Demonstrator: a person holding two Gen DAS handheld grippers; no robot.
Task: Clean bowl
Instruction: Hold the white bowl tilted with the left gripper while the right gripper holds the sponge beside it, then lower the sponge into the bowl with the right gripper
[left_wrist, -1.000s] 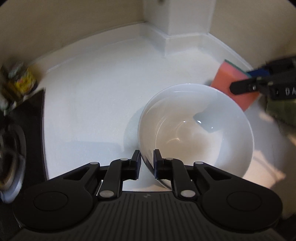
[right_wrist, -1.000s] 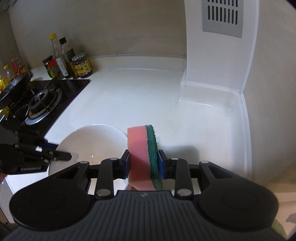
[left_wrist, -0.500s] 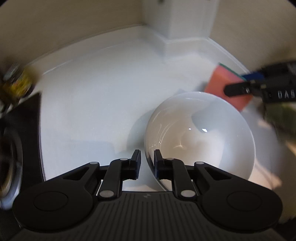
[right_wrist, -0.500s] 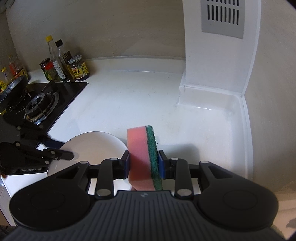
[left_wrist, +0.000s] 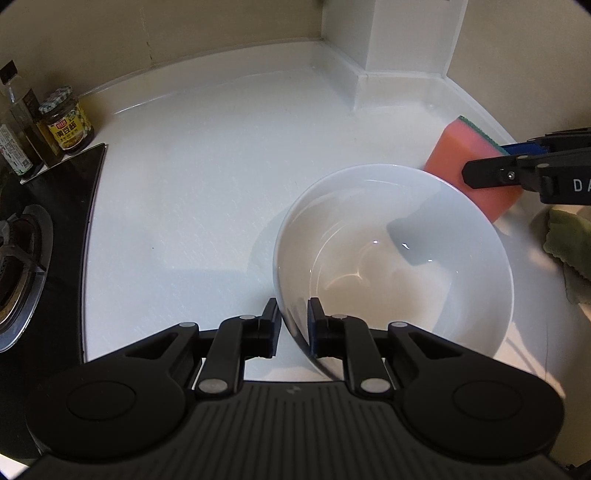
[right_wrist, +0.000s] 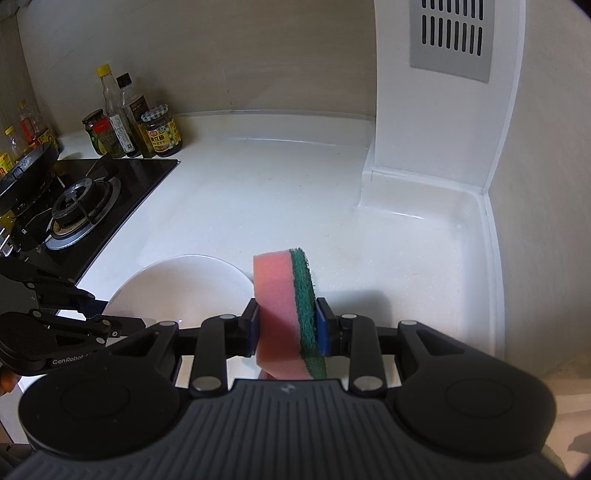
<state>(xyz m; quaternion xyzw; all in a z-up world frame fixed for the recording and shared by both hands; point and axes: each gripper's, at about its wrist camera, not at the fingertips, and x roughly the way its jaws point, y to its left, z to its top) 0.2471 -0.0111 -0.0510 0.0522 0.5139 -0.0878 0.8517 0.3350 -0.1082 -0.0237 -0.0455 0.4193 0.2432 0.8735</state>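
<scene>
A white bowl (left_wrist: 391, 258) stands on the white counter; it also shows in the right wrist view (right_wrist: 184, 288). My left gripper (left_wrist: 293, 325) is shut on the bowl's near rim, one finger inside and one outside. My right gripper (right_wrist: 288, 328) is shut on a pink sponge with a green scouring side (right_wrist: 284, 314), held on edge. In the left wrist view the sponge (left_wrist: 465, 166) sits just beyond the bowl's far right rim, with the right gripper (left_wrist: 517, 173) coming in from the right.
A black gas hob (right_wrist: 74, 203) lies to the left, with sauce jars and bottles (right_wrist: 147, 129) behind it. A white boxed column with a vent (right_wrist: 443, 92) stands in the back corner. A green cloth (left_wrist: 569, 240) lies right of the bowl.
The bowl has shifted slightly in the left wrist view and the view has turned left, bringing jars and hob into sight. The sponge stays by the far right rim.
</scene>
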